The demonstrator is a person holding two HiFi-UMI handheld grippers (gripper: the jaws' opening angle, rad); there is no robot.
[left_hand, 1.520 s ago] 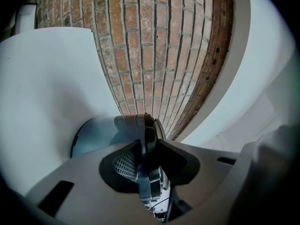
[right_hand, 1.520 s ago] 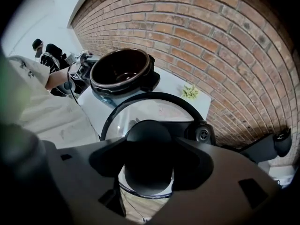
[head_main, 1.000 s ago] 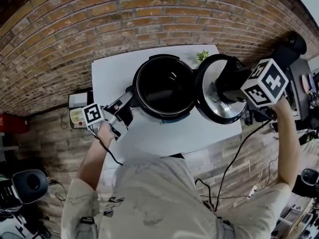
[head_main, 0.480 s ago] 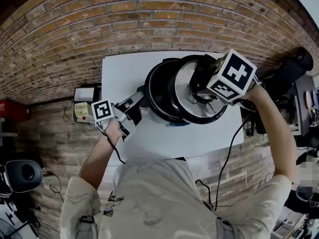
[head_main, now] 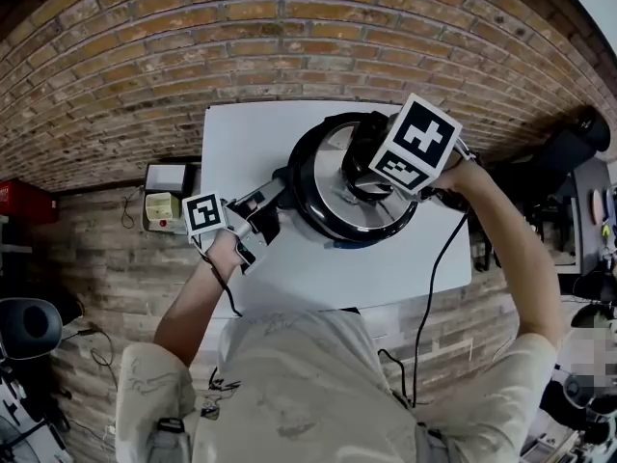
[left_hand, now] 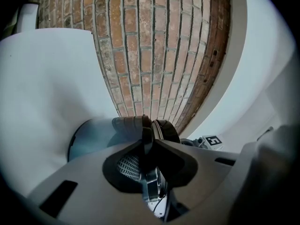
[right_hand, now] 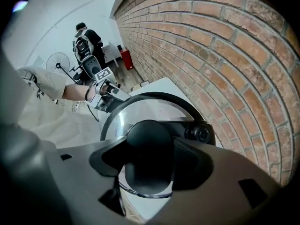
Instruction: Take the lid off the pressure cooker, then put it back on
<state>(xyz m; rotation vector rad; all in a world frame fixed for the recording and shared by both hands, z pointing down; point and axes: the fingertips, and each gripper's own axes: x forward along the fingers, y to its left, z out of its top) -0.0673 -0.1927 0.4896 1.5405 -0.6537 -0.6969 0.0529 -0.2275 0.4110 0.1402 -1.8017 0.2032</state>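
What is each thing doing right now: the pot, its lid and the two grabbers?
Pressure cooker: upright on the table, mouth covered by the lid.
Lid: over the cooker's mouth, held by its knob; whether it is locked cannot be told.
Right gripper: shut on the knob.
Left gripper: jaws have just been closing, now clamped on the cooker's side handle.

Pale shirt [head_main: 289, 384]; grey left hand-held gripper [left_hand: 151, 128].

Table [head_main: 246, 138] open front and left of pressure cooker [head_main: 339, 237]; brick wall [head_main: 193, 56] behind. Left gripper [head_main: 273, 194] blocks its left flank, right gripper [head_main: 366, 169] its lid [head_main: 326, 189].
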